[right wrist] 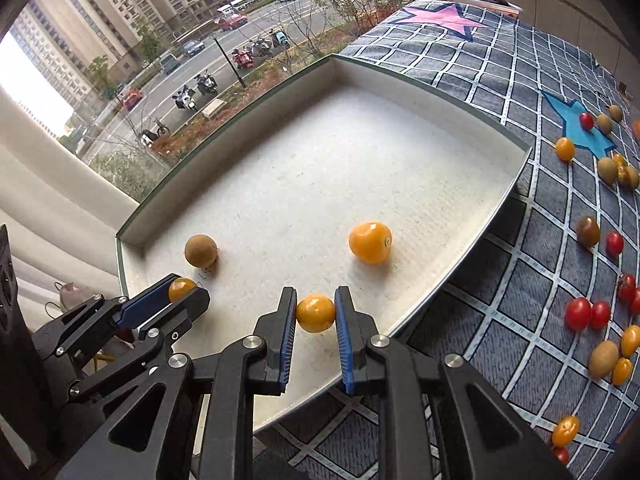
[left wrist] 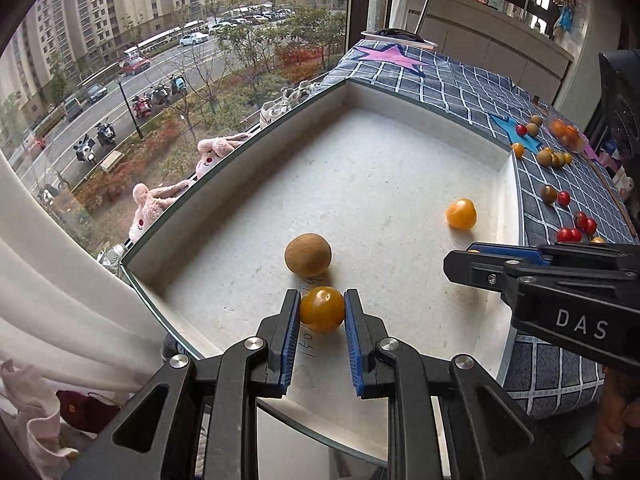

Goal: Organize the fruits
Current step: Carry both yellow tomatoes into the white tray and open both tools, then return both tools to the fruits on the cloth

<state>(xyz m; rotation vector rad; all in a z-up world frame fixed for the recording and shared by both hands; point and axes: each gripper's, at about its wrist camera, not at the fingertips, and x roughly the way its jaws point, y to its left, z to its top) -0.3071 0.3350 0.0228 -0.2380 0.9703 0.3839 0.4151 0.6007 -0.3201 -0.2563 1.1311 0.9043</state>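
A white box lid [left wrist: 400, 92] [right wrist: 420, 84] lies on a checked blue cloth. In it sit a brown fruit [left wrist: 307, 254] [right wrist: 201, 251] and an orange tomato [left wrist: 461, 213] [right wrist: 370, 242]. My left gripper [left wrist: 322, 309] [right wrist: 182, 289] is shut on an orange tomato [left wrist: 322, 309] over the lid's near left part. My right gripper [right wrist: 315, 313] [left wrist: 472, 254] is shut on another orange tomato [right wrist: 315, 313] over the lid's near edge.
Several red, orange and brown fruits [right wrist: 588, 314] [left wrist: 568, 234] lie scattered on the cloth [right wrist: 520, 264] to the right of the lid. A clear bowl of fruit [left wrist: 566, 132] stands at the far right. A window and curtain [left wrist: 60, 300] are to the left.
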